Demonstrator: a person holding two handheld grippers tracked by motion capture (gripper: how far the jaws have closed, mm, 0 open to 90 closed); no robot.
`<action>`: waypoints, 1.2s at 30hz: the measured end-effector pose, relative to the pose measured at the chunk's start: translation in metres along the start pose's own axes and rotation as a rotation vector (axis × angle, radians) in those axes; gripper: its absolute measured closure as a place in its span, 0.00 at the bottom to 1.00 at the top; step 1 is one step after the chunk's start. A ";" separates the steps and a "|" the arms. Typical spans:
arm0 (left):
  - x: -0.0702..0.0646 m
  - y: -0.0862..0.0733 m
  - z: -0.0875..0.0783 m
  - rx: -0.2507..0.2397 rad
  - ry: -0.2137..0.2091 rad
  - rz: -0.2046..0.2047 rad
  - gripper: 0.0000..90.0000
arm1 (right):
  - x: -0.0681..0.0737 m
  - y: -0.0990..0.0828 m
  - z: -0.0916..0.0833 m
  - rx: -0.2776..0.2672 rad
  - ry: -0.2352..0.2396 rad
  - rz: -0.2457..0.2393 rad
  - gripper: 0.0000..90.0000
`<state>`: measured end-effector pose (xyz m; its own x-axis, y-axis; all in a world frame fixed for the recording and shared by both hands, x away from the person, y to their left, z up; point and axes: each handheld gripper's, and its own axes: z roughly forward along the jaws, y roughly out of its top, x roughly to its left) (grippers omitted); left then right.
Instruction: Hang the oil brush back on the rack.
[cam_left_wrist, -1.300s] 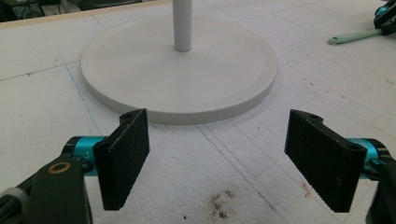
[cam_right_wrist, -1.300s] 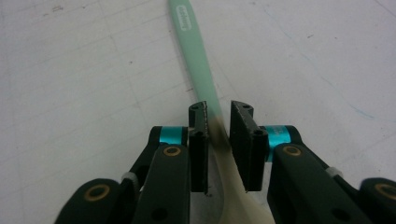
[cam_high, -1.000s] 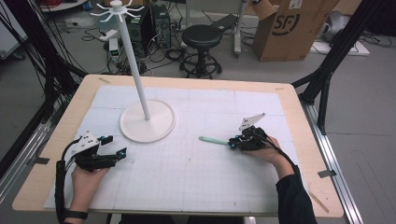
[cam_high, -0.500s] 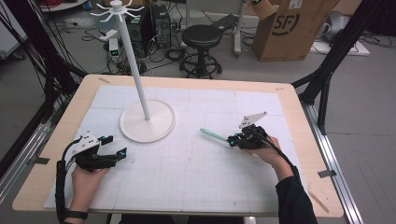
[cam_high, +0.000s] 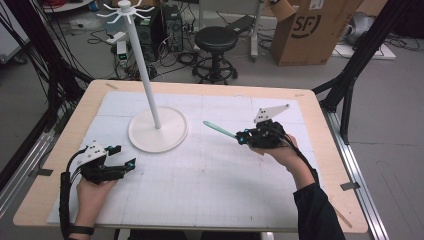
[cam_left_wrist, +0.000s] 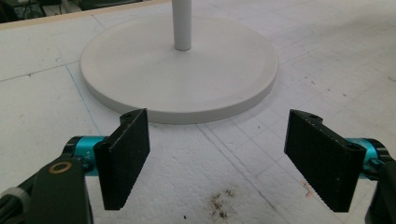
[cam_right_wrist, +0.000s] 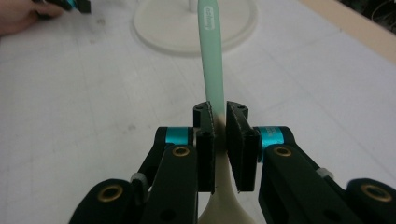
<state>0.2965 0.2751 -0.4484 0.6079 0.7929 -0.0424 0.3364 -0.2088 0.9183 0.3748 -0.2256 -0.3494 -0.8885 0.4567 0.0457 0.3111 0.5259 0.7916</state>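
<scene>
My right gripper (cam_high: 241, 137) is at the right middle of the table, shut on a long utensil (cam_high: 219, 129). The utensil's mint-green handle points left toward the white stand's round base (cam_high: 158, 130). In the right gripper view the jaws (cam_right_wrist: 220, 116) clamp the utensil (cam_right_wrist: 209, 46) where the green meets a cream, widening end. My left gripper (cam_high: 125, 155) rests low at the front left, open and holding nothing. The left gripper view has its pads (cam_left_wrist: 126, 158) wide apart in front of the base (cam_left_wrist: 187, 79).
A tall white pole (cam_high: 145, 70) with hooks on top rises from the base. A white gridded mat (cam_high: 200, 190) covers the wooden table. Beyond the far edge stand a black stool (cam_high: 216, 40) and a cardboard box (cam_high: 310, 30). The left hand and gripper (cam_right_wrist: 74, 4) appear far off.
The right gripper has lifted and carried the utensil toward the far side, its green tip now closer to the stand's base. The left gripper has stayed put.
</scene>
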 end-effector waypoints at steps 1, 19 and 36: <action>0.000 0.000 0.000 0.000 0.000 0.000 0.25 | 0.002 0.007 -0.002 -0.006 0.001 -0.001 0.92; 0.001 0.000 0.000 -0.003 -0.009 -0.004 0.25 | 0.022 0.117 -0.024 -0.150 -0.001 -0.046 0.92; 0.001 0.000 0.000 -0.003 -0.011 -0.007 0.26 | 0.025 0.176 -0.037 -0.224 -0.012 -0.072 0.92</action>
<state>0.2968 0.2760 -0.4484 0.6130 0.7882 -0.0534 0.3388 -0.2013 0.9191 0.3948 -0.1482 -0.1860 -0.9011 0.4330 -0.0222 0.1630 0.3857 0.9081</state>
